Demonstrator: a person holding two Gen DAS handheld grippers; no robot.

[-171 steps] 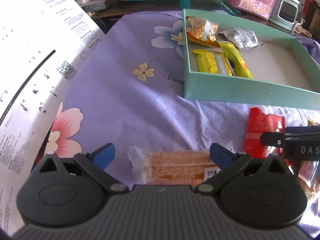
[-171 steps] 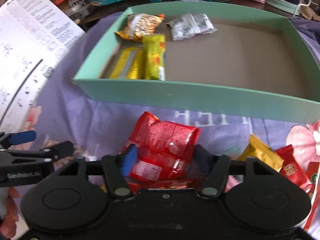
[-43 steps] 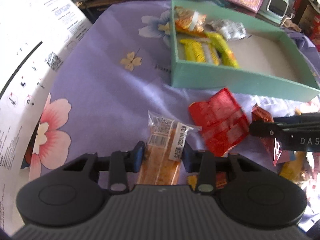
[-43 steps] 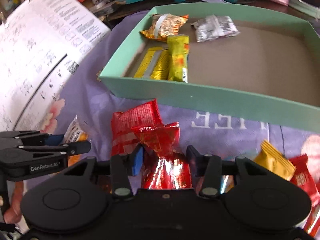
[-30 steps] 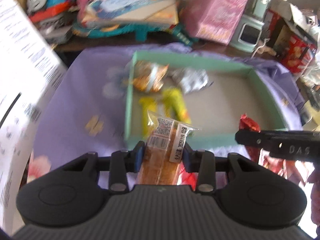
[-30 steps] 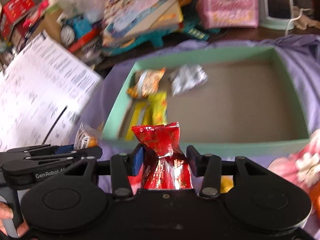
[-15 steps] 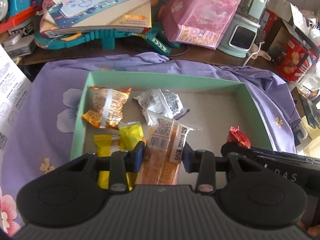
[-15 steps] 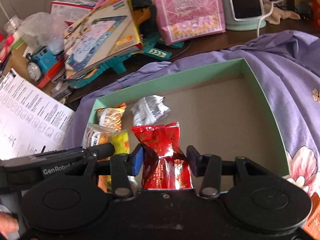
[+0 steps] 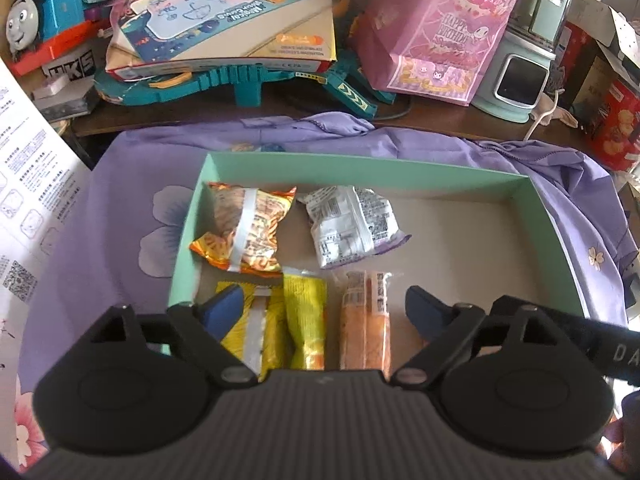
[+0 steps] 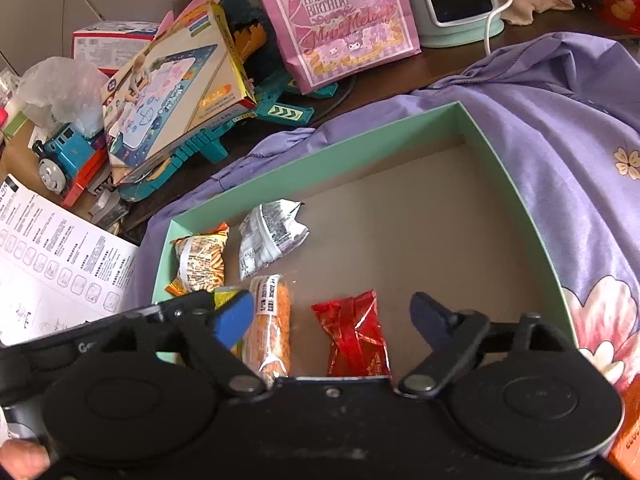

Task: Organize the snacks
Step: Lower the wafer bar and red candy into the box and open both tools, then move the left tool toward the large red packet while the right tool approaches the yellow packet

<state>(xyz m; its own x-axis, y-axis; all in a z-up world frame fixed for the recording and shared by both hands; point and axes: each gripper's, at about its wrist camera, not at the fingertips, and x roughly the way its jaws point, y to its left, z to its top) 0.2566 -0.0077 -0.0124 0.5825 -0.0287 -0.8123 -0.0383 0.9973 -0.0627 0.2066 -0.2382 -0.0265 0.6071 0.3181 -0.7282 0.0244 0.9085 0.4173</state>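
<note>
Orange wafer pack (image 9: 365, 320) lies flat in the green box (image 9: 360, 165), long axis running straight away from my left tool (image 9: 326, 307), between its spread tips. Red packet (image 10: 354, 334) beside it sits likewise under my right tool (image 10: 332, 310). Both tools' jaws have just been opening; nothing gripped. Each snack lies directly ahead, so backing straight out should clear them.

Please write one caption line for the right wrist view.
Open right gripper above the red snack packet lying in the green box.

The pink gift bag (image 10: 340, 20) reads "HAPPY BIRTHDAY", and a black box (image 9: 68, 67) beside the toy train reads "HKS".
</note>
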